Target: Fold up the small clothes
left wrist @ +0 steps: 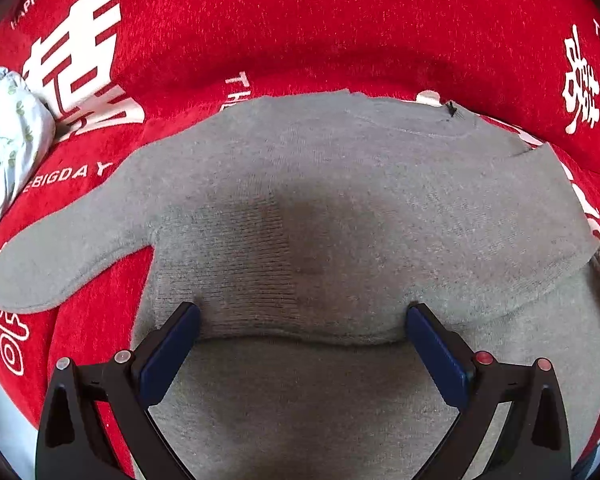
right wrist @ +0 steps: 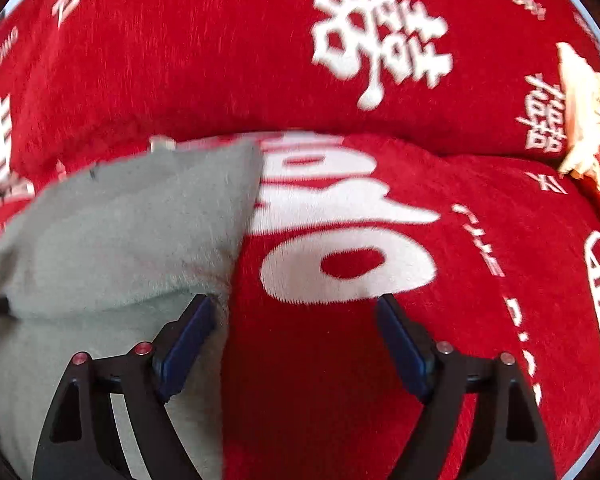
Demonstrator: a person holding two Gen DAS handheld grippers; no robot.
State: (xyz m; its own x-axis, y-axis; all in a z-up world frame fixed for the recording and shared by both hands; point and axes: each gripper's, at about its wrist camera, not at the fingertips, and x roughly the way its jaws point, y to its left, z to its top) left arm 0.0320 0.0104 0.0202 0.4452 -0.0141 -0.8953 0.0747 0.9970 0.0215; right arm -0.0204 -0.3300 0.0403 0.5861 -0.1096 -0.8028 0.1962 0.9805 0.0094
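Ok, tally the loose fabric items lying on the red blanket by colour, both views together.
Grey: 1, the sweater
Pale floral: 1, the bundled cloth
Cream and red: 1, the crumpled item
Total: 3

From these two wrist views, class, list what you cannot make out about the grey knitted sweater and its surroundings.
- Left wrist view: the grey knitted sweater's lower hem is cut off by the bottom edge and gripper frame.
- Right wrist view: motion blur smears the sweater's edge.
- Right wrist view: the pale crumpled object is cropped, unidentifiable.
- Left wrist view: the floral cloth is cut off.
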